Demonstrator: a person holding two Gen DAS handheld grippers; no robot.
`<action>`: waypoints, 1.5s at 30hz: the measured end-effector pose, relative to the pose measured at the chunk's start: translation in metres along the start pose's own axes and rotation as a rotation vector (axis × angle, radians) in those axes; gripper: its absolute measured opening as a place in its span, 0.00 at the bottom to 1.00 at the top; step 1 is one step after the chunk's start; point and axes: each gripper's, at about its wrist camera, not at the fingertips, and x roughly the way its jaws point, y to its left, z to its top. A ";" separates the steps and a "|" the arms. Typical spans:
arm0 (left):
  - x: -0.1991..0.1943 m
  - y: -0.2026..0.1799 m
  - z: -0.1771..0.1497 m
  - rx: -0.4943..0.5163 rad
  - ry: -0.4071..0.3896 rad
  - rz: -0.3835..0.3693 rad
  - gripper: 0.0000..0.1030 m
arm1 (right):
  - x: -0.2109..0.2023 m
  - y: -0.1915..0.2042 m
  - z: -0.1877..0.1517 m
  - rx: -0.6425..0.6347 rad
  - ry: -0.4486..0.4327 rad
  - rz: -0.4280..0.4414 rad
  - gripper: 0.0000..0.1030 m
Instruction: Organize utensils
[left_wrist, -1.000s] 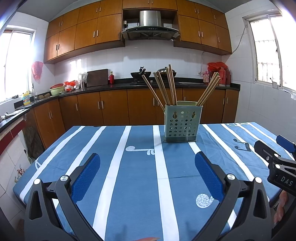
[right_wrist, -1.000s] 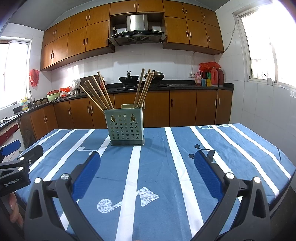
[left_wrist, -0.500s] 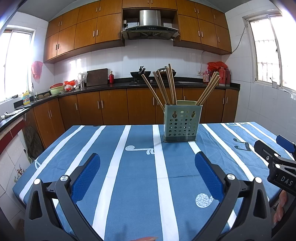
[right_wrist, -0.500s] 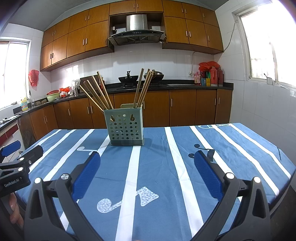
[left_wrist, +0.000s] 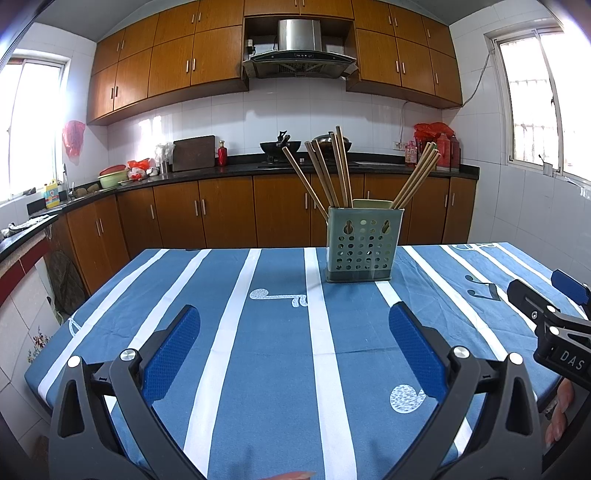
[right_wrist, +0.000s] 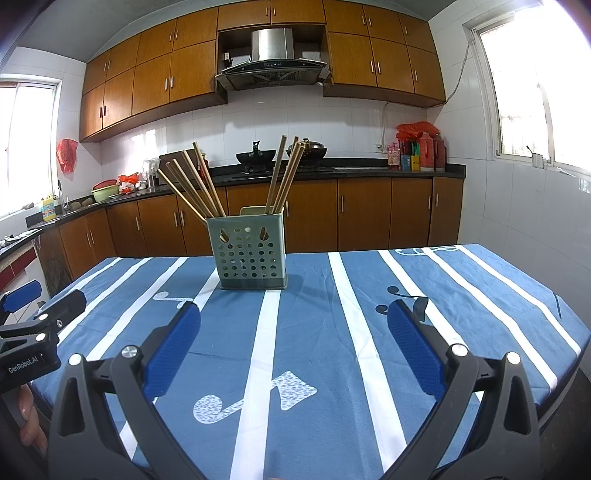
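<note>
A green perforated utensil holder (left_wrist: 360, 245) stands on the blue striped tablecloth (left_wrist: 258, 350), far from both grippers. Several wooden chopsticks (left_wrist: 325, 173) stand in it, leaning left and right in separate compartments. It also shows in the right wrist view (right_wrist: 251, 251) with the chopsticks (right_wrist: 195, 184). My left gripper (left_wrist: 293, 332) is open and empty, low over the near side of the table. My right gripper (right_wrist: 293, 332) is open and empty too. Each gripper shows at the edge of the other's view, the right one (left_wrist: 546, 310) and the left one (right_wrist: 40, 314).
The table's left edge (left_wrist: 59, 354) and right edge (right_wrist: 569, 339) drop off to the floor. Wooden kitchen cabinets and a dark counter (left_wrist: 258, 168) with woks and bottles run behind the table. A white tiled wall (right_wrist: 535, 206) stands at the right.
</note>
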 end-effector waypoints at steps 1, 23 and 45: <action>0.000 0.001 0.000 0.000 -0.001 0.000 0.98 | 0.000 0.000 -0.001 0.001 0.000 -0.001 0.96; 0.000 0.000 0.001 0.000 0.001 -0.002 0.98 | 0.000 -0.001 0.001 0.001 0.001 0.000 0.96; 0.000 -0.002 0.000 -0.001 0.004 -0.004 0.98 | 0.000 -0.002 0.001 0.005 0.003 -0.001 0.96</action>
